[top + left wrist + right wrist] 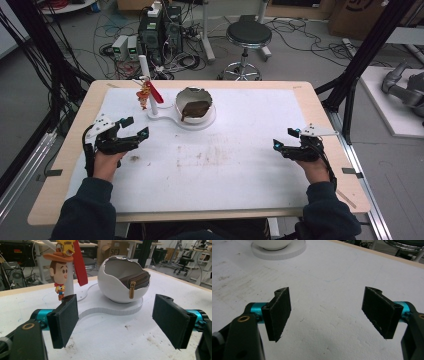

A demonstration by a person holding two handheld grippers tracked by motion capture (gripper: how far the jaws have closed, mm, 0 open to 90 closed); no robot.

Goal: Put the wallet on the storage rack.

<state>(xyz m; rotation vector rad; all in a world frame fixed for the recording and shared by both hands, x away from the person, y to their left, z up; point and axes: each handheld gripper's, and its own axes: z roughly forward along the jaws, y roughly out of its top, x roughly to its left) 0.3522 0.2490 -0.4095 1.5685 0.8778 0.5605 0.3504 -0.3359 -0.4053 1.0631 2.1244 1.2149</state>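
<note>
While both my grippers, left gripper (135,128) and right gripper (285,138), rest jaws apart and empty on the bench (240,170), the brown pouch (135,280) sits inside the white egg-shaped bowl (112,291), near the left one.

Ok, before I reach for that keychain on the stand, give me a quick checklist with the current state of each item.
1. Left gripper jaws open, nothing between them: ok.
2. Right gripper jaws open and empty: ok.
3. Cowboy keychain hanging on the white post by its red strap: ok.
4. Left gripper facing the keychain, bare table between them: ok.
5. Brown zip pouch sitting inside the white egg-shaped bowl, apart from the keychain: ok.
6. How firmly the strap is hooked on: cannot tell.
</note>
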